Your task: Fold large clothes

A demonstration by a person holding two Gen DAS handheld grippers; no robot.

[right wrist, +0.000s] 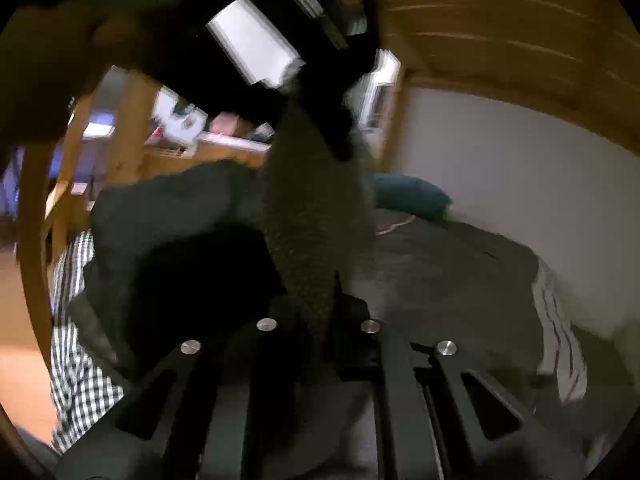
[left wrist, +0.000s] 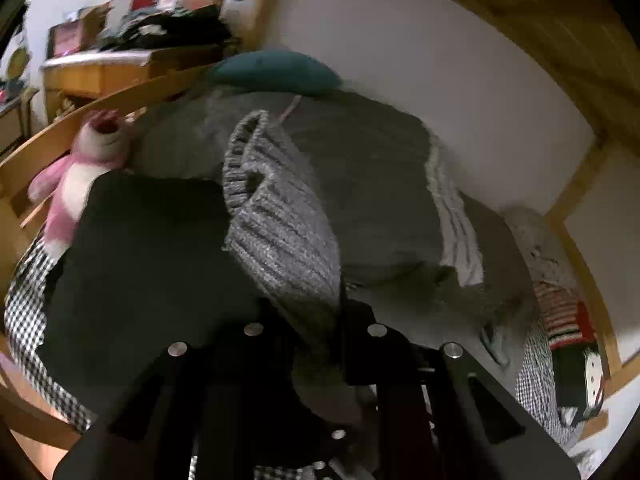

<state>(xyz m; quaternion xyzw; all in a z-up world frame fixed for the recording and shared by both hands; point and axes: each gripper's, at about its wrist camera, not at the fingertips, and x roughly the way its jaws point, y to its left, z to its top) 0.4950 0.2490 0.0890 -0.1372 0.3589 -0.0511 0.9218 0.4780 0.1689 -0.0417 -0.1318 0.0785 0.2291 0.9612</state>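
A grey ribbed knit sweater point(left wrist: 276, 216) hangs lifted above the bed. My left gripper point(left wrist: 320, 320) is shut on its ribbed edge, with the cuff end standing up ahead of the fingers. My right gripper point(right wrist: 332, 312) is shut on another stretch of the same sweater point(right wrist: 316, 216), which runs up and away as a taut dark band towards the other gripper's body point(right wrist: 280, 40) at the top of the right wrist view. More dark cloth point(left wrist: 152, 248) sags below on the left.
A grey blanket point(left wrist: 360, 184) covers the bed, with a teal pillow point(left wrist: 276, 70) at its far end and a pink plush toy point(left wrist: 80, 168) by the wooden bed rail point(left wrist: 100, 104). A checked sheet point(left wrist: 28, 304) shows at the left. A white wall point(left wrist: 440, 80) lies right.
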